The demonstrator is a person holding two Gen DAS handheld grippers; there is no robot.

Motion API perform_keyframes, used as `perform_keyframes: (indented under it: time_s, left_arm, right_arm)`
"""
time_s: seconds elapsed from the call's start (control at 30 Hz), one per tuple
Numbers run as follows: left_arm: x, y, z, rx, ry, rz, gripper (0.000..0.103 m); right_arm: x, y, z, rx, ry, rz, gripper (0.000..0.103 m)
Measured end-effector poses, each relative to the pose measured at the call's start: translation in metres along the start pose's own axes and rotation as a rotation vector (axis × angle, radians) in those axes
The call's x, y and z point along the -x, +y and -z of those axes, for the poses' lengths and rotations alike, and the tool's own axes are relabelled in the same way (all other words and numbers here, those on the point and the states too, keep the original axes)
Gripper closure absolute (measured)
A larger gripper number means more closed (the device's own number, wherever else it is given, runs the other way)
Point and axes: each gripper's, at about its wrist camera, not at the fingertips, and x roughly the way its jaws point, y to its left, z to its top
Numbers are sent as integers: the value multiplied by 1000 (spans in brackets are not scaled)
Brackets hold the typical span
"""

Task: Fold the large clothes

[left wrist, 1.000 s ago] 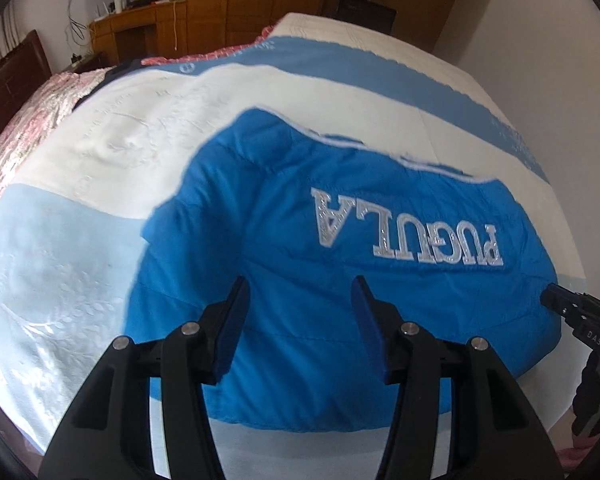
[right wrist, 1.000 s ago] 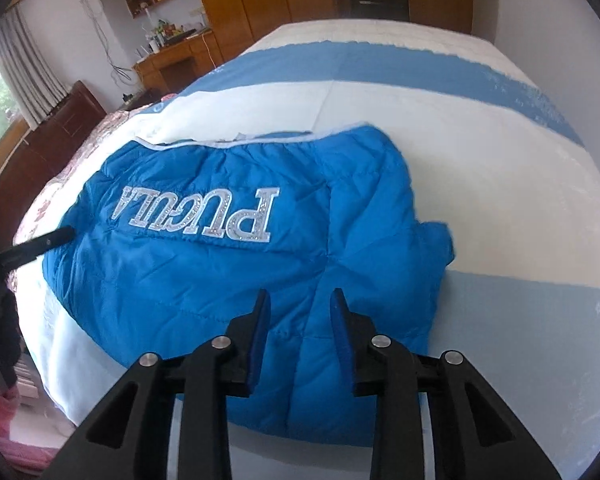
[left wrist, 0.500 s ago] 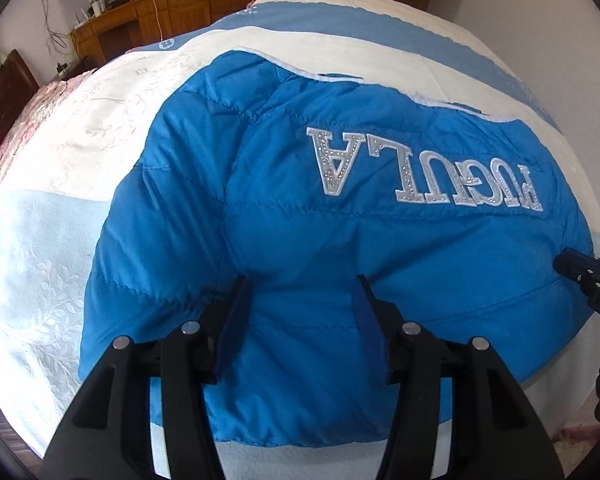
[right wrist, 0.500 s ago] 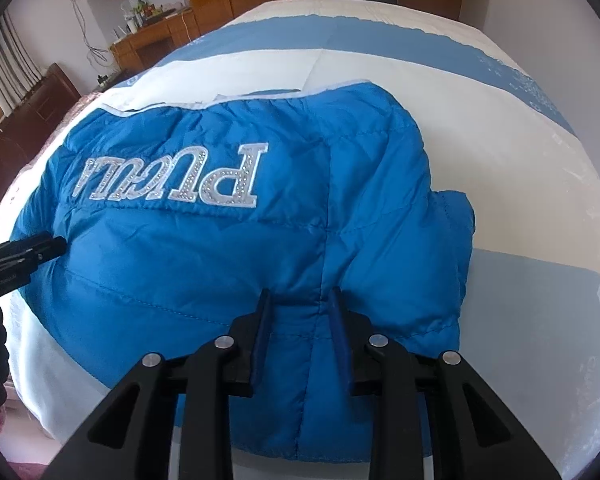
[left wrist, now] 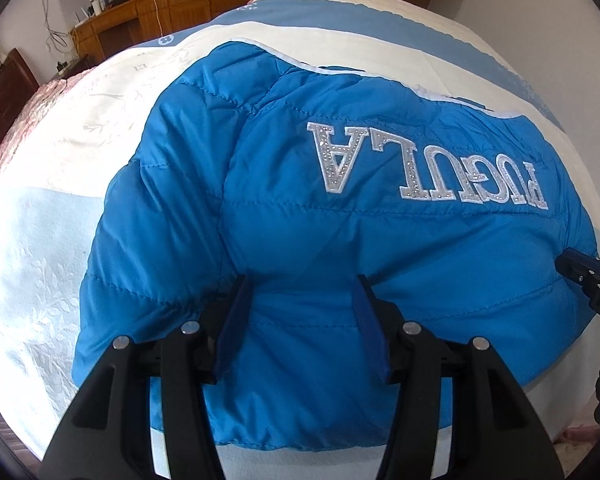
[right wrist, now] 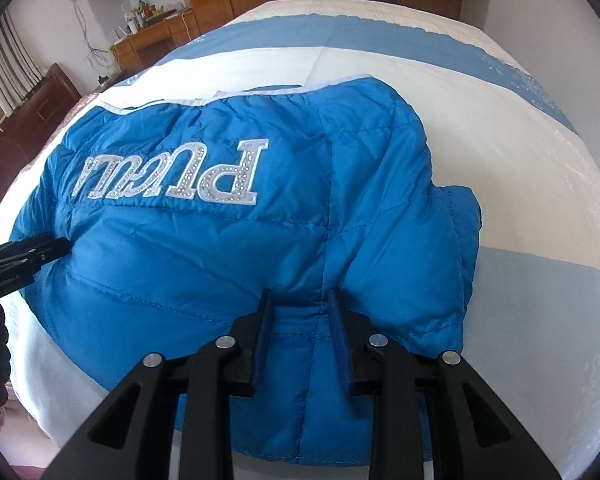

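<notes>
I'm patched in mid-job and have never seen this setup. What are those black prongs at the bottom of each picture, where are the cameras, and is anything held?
There is no robot arm: a person carries a two-finger gripper in each hand, and a wide-angle camera on each looks forward along its fingers. So the black prongs are the gripper's own fingers. One picture is from the left gripper, the other from the right gripper; each also shows the other gripper at its edge. On the bed lies a blue padded jacket with silver lettering, upside down from here. Both grippers press down into the jacket near its close edge, with fabric bunched between the fingers. Whether either one already pinches it firmly, I cannot tell.
</notes>
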Motion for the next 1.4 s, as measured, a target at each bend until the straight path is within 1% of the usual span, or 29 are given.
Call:
perform_keyframes:
  time_s: [0.1, 0.2, 0.23, 0.3, 0.4, 0.43, 0.47, 0.5, 0.6, 0.67, 0.73, 0.77, 0.87, 0.9, 1.0, 1.17, 1.3, 1.4]
  left_arm:
    - [7, -2, -3, 14, 0, -4, 52]
    - [24, -3, -2, 37, -16, 45, 52]
    - [29, -4, -1, 37, -21, 42, 52]
    - [41, -6, 3, 23, -37, 12, 51]
    - [55, -3, 12, 23, -42, -26, 50]
    - [59, 0, 15, 30, -42, -44, 50]
    - [63, 3, 17, 42, -42, -55, 47]
    - [65, 7, 19, 54, -39, -59, 44]
    - [68, 22, 25, 118, -23, -58, 39]
    - [66, 34, 30, 186, -8, -39, 34]
    - [62, 44, 34, 258, 5, -1, 33]
    - [58, 49, 37, 306, 12, 31, 33]
    - [50, 59, 42, 400, 15, 99, 31]
    - [48, 60, 43, 418, 12, 113, 30]
    - [44, 61, 46, 449, 7, 121, 27]
    - [39, 69, 52, 492, 18, 148, 27]
    - [36, 85, 59, 577, 0, 211, 27]
    - [32, 94, 60, 639, -27, 240, 27]
  right_arm:
    - [8, -1, -2, -10, -5, -8, 75]
    - [21, 1, 0, 4, -22, -2, 75]
    - [24, 2, 0, 2, -23, -4, 75]
    - [27, 2, 1, -4, -20, -12, 75]
    - [32, 3, 1, 3, -25, 2, 75]
    - [32, 3, 1, 4, -26, 3, 75]
    - [33, 3, 0, 4, -28, 3, 75]
    - [33, 3, 0, 4, -29, 4, 75]
    - [33, 3, -1, 5, -27, 7, 75]
    - [33, 3, -1, 5, -25, 6, 75]
    - [32, 2, -2, 4, -24, 8, 75]
    - [32, 2, -2, 5, -23, 8, 75]
    - [32, 2, -2, 11, -21, 13, 75]
    - [32, 1, -2, 10, -19, 12, 75]
    - [32, 0, -2, 7, -17, 13, 75]
    - [29, 0, -2, 3, -10, 14, 75]
    - [28, 1, -1, 5, -7, 17, 75]
    - [26, 3, 0, 11, -2, 21, 75]
